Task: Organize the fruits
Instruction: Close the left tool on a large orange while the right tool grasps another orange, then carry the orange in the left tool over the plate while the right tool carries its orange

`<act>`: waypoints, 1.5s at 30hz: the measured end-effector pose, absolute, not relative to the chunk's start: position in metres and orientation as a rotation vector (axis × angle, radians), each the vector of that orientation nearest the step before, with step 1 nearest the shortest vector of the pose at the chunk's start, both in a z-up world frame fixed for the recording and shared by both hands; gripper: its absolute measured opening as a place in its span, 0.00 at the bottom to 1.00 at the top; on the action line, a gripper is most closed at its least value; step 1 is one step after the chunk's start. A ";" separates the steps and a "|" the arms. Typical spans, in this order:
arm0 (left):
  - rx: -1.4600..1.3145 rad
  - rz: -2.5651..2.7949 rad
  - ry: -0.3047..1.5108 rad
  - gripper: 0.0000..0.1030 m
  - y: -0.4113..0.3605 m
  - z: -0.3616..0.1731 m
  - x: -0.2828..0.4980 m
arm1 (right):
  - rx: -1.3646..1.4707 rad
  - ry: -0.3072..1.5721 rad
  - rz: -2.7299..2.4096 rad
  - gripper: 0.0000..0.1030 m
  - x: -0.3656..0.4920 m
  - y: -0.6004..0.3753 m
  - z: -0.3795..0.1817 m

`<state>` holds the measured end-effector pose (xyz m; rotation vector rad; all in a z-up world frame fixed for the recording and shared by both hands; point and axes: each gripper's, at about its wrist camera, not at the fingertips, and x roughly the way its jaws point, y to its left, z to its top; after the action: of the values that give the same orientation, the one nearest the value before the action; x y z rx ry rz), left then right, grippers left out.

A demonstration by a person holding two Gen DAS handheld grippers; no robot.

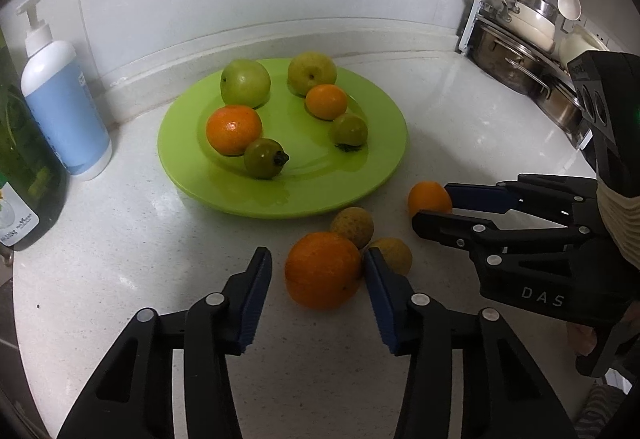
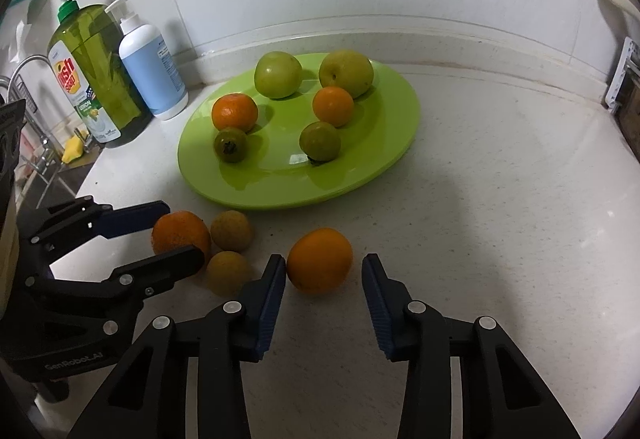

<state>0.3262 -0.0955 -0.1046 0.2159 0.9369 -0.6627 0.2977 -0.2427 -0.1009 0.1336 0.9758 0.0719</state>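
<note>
A green plate (image 1: 188, 175) (image 2: 376, 167) on the white counter holds several green and orange fruits. In front of it lie a large orange (image 1: 322, 271) (image 2: 180, 233), two small yellow-brown fruits (image 1: 352, 226) (image 2: 231, 230) and a smaller orange (image 1: 429, 198) (image 2: 319, 259). My left gripper (image 1: 316, 279) (image 2: 180, 227) is open, its fingers on either side of the large orange, the right pad touching it. My right gripper (image 2: 325, 275) (image 1: 434, 205) is open around the smaller orange, its left pad next to it.
A white and blue pump bottle (image 1: 64, 95) (image 2: 150, 69) and a green dish soap bottle (image 2: 96, 75) stand left of the plate by the wall. Pots and pans (image 1: 520, 39) sit at the right. A sink with a tap (image 2: 28, 107) lies far left.
</note>
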 end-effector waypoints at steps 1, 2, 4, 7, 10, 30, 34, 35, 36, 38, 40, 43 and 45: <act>0.216 -0.664 0.939 0.42 -0.096 -0.105 0.326 | 0.134 0.978 0.073 0.36 0.298 -0.243 -0.101; 0.217 -0.666 0.942 0.40 -0.096 -0.105 0.326 | 0.136 0.979 0.074 0.36 0.298 -0.243 -0.101; 0.218 -0.668 0.947 0.39 -0.096 -0.106 0.326 | 0.137 0.980 0.076 0.36 0.299 -0.242 -0.102; 0.213 -0.667 0.953 0.39 -0.097 -0.107 0.326 | 0.137 0.982 0.076 0.35 0.298 -0.242 -0.102; 0.210 -0.665 0.953 0.39 -0.097 -0.107 0.325 | 0.137 0.983 0.074 0.34 0.298 -0.241 -0.102; 0.193 -0.634 0.876 0.39 -0.089 -0.080 0.314 | 0.133 0.930 0.079 0.34 0.285 -0.239 -0.083; 0.182 -0.628 0.842 0.39 -0.085 -0.066 0.309 | 0.133 0.901 0.078 0.34 0.279 -0.238 -0.070; 0.180 -0.626 0.834 0.39 -0.085 -0.062 0.307 | 0.132 0.893 0.077 0.34 0.279 -0.237 -0.067; 0.180 -0.624 0.822 0.39 -0.084 -0.057 0.306 | 0.130 0.884 0.077 0.34 0.278 -0.237 -0.064; 0.178 -0.623 0.804 0.39 -0.082 -0.050 0.305 | 0.128 0.867 0.080 0.34 0.277 -0.236 -0.056; 0.177 -0.619 0.784 0.39 -0.081 -0.042 0.305 | 0.121 0.850 0.083 0.34 0.276 -0.234 -0.048; 0.172 -0.610 0.759 0.39 -0.077 -0.033 0.307 | 0.111 0.820 0.086 0.34 0.276 -0.232 -0.038; 0.173 -0.599 0.747 0.39 -0.075 -0.028 0.310 | 0.102 0.806 0.088 0.34 0.280 -0.229 -0.032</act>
<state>0.3100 -0.0752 -0.0280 0.1728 0.7465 -0.5990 0.2800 -0.2293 -0.0320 0.1022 0.8057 0.0885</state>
